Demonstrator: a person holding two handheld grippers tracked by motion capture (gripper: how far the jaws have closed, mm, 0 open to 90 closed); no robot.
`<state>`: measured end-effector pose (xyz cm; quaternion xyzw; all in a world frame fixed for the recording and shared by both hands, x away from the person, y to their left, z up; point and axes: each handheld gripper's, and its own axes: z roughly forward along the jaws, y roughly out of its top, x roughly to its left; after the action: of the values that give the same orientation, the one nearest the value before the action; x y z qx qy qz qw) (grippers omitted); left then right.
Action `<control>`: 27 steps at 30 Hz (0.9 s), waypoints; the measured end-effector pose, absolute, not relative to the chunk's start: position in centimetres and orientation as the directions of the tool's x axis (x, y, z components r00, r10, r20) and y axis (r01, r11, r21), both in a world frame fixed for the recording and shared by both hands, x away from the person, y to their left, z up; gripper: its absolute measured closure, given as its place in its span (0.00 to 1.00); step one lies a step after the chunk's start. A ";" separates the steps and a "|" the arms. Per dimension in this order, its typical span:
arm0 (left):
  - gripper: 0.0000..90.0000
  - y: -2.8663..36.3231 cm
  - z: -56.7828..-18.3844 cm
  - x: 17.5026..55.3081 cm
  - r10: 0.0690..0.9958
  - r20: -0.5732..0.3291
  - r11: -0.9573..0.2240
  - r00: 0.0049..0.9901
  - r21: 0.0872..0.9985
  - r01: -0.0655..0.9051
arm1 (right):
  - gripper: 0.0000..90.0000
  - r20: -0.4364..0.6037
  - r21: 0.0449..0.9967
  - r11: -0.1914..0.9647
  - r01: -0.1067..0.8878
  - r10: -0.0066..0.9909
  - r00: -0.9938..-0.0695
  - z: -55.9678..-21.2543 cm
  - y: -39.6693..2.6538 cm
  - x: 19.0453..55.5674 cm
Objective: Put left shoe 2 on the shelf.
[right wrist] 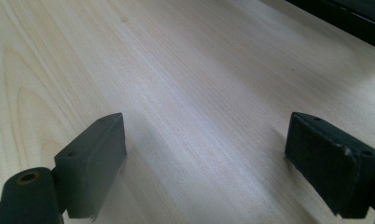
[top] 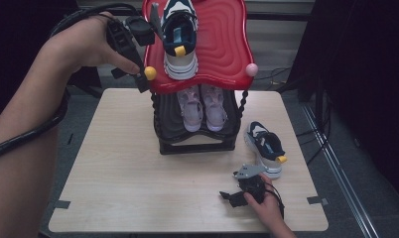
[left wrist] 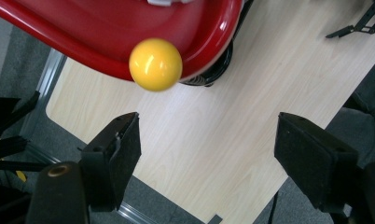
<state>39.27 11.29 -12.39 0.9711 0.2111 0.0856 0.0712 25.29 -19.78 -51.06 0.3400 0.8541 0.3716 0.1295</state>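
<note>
The scene is seen in the high view from above the person's side, facing forward and down on the whole wooden table [top: 123, 193] and the red shelf [top: 227, 44]. In the left gripper view, the shelf's rim [left wrist: 209, 44], its yellow knob [left wrist: 156, 64] and the table [left wrist: 213, 140] far below are looked down on from close by; all are shared with the high view. In the right gripper view, the tabletop [right wrist: 190, 93] is skimmed low and near.

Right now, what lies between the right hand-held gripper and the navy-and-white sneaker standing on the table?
Nothing: in the high view the right hand-held gripper lies just in front of the navy-and-white sneaker, with a short bare stretch of light wooden table between them.
</note>
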 end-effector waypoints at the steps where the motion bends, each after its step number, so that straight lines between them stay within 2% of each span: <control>1: 0.25 11.5 -12.6 39.2 0.427 0.135 -0.899 0.894 0.170 0.403 | 0.13 0.032 0.723 0.493 0.485 0.677 -0.735 -51.1 -19.8 25.3; 15: 0.25 13.8 -14.5 38.5 0.460 0.125 -0.884 0.879 0.151 0.442 | 0.13 0.032 0.722 0.492 0.485 0.677 -0.735 -51.1 -19.8 25.3; 21: 0.25 14.0 -15.8 38.1 0.442 0.115 -0.895 0.890 0.128 0.428 | 0.13 0.031 0.721 0.494 0.486 0.677 -0.735 -51.0 -19.8 25.3; 27: 0.25 14.6 -17.4 37.7 0.465 0.095 -0.882 0.880 0.139 0.451 | 0.13 0.032 0.721 0.494 0.486 0.677 -0.735 -51.0 -19.8 25.3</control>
<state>37.73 14.63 -17.39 0.9679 0.2366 0.0628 0.0567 25.27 -19.79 -51.03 0.3402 0.8547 0.3703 0.1290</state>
